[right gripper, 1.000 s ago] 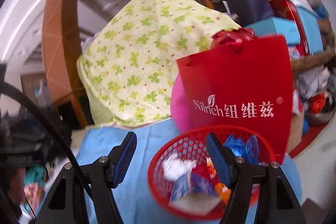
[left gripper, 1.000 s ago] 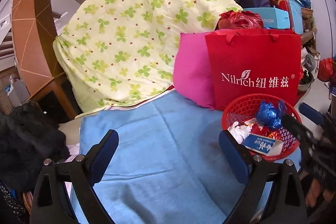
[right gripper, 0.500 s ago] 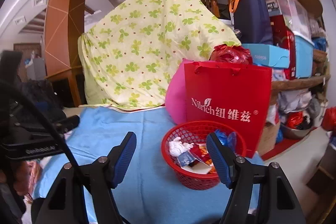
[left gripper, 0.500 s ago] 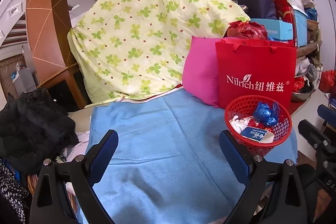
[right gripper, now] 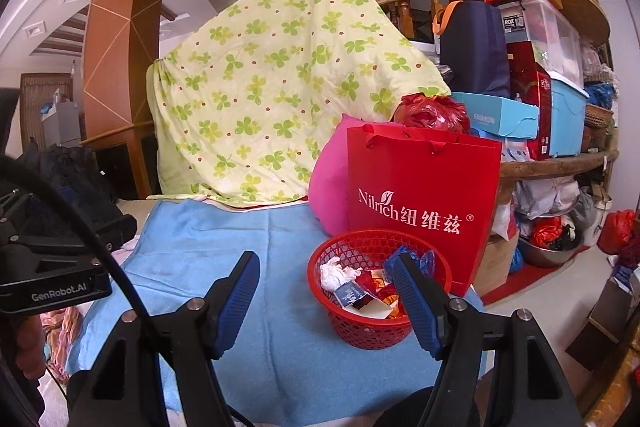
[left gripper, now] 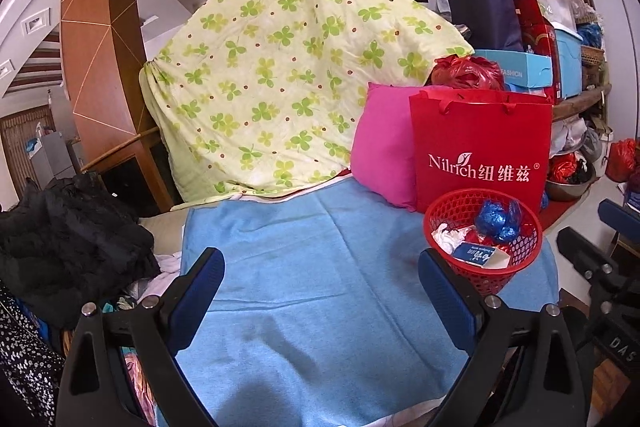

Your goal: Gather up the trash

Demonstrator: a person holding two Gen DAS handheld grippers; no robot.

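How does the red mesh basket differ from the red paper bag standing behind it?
The red mesh basket is round, low and perforated, while the red paper bag is tall, flat-sided and solid. The basket's contents show: a white tissue, blue wrappers and a small carton. What the bag holds is hidden. The bag carries white lettering; the basket is plain. Both are red and stand on the blue cloth.

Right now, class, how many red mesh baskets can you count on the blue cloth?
1. The red mesh basket sits at the blue cloth's right end, before the red paper bag, holding trash.
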